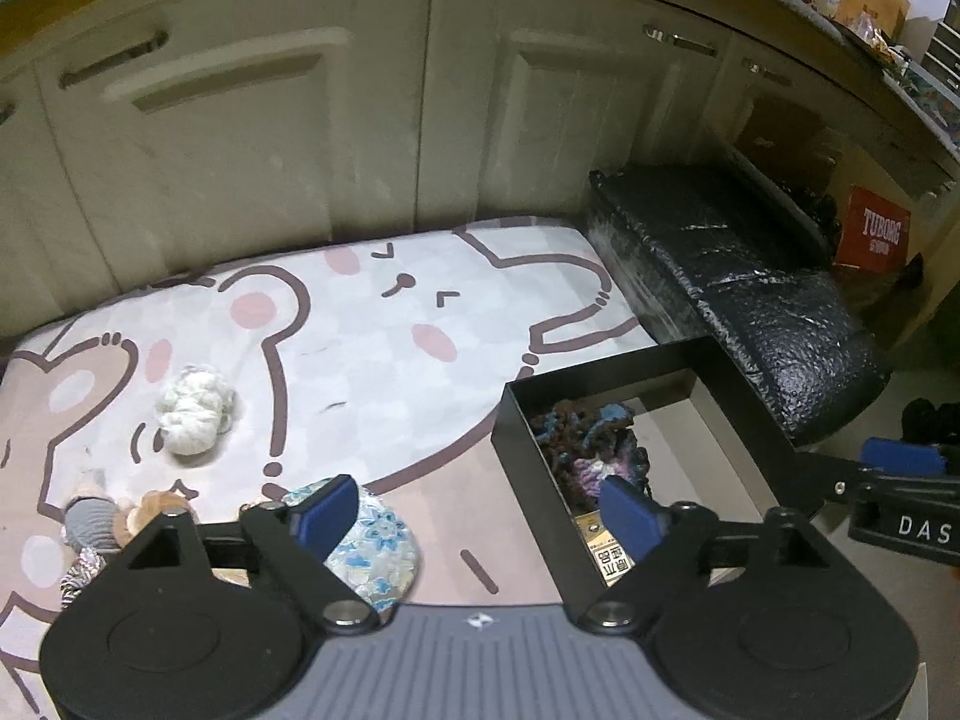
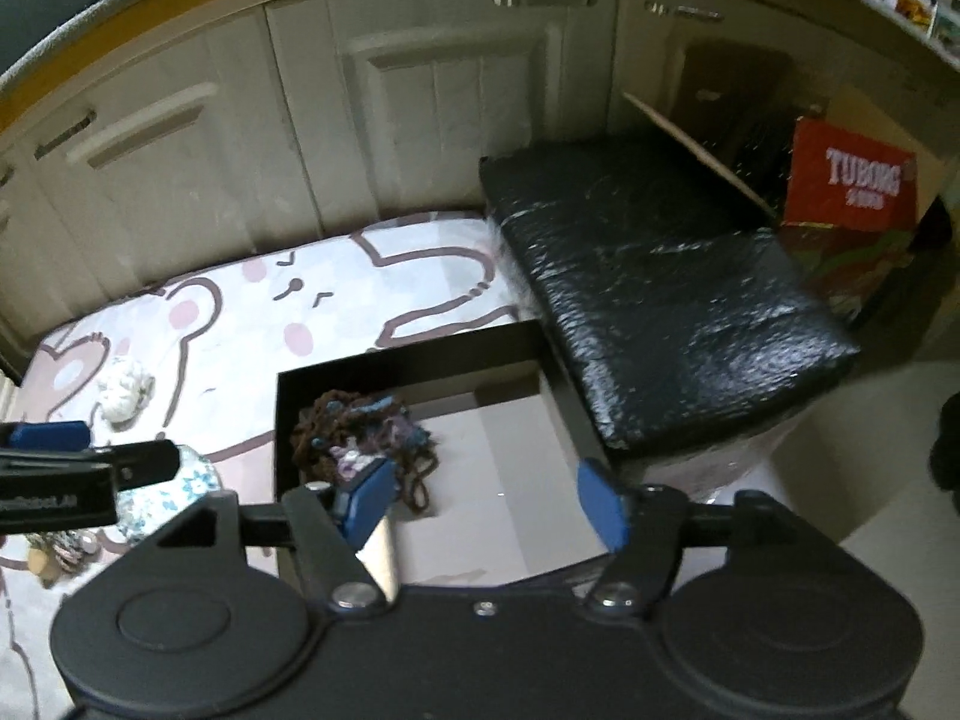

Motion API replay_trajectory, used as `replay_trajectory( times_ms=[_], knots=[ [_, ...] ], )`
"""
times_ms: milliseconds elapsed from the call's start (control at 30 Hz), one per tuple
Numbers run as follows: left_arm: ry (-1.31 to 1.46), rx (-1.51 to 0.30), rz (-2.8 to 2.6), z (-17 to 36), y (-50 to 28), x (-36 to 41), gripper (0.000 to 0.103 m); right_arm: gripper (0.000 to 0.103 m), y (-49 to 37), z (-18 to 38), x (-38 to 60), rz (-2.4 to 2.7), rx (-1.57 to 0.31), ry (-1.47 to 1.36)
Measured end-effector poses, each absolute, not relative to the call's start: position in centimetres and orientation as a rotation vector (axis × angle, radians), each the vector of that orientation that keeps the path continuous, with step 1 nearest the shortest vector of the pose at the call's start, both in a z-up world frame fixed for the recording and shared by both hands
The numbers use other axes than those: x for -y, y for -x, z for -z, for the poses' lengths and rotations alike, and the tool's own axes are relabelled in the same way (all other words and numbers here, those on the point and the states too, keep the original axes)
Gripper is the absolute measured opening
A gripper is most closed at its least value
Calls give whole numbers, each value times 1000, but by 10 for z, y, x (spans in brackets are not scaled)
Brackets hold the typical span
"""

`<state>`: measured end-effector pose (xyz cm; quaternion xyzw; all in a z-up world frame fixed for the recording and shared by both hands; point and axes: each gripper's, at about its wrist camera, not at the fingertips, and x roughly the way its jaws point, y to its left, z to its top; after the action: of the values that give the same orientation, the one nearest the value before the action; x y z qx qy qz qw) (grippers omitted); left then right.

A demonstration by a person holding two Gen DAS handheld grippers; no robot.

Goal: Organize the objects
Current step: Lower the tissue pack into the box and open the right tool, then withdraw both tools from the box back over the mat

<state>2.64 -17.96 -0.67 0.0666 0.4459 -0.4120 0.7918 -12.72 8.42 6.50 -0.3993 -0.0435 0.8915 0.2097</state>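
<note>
Left of the left gripper (image 1: 474, 516), whose jaws stand released and empty, a white yarn ball (image 1: 193, 408) lies on the cartoon mat (image 1: 372, 348). The right gripper (image 2: 486, 501), jaws likewise released, hangs over the black box (image 2: 420, 348) holding a dark yarn bundle (image 2: 360, 432). Far right, a red carton (image 2: 852, 180) reads "TUBORG".

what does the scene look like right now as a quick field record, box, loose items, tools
surface: cartoon bear mat on the floor by cabinets
box: black open box on the mat's right part
in box: multicolour yarn bundle; a small labelled packet
loose on mat: white yarn ball, blue floral pouch, small plush items
left tool: open, empty, over the box's left edge
right tool: open, empty, over the box
beside box: black wrapped block
</note>
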Motion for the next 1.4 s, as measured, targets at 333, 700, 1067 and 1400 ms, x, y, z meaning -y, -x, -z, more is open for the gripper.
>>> replay_trajectory(
  times_ms=[333, 700, 1067, 1400],
  knots=[
    [-146, -931, 840, 3, -20, 166, 101, 96, 112, -71, -81, -2440, 189, 1067],
    [-161, -920, 826, 4, -16, 161, 103, 103, 101, -75, -85, -2539, 313, 1054],
    [-164, -910, 817, 4, -18, 151, 103, 103, 99, -73, -81, -2558, 320, 1040],
    [-159, -909, 756, 8, -36, 124, 103, 103, 108, -68, -56, -2620, 333, 1045]
  ],
)
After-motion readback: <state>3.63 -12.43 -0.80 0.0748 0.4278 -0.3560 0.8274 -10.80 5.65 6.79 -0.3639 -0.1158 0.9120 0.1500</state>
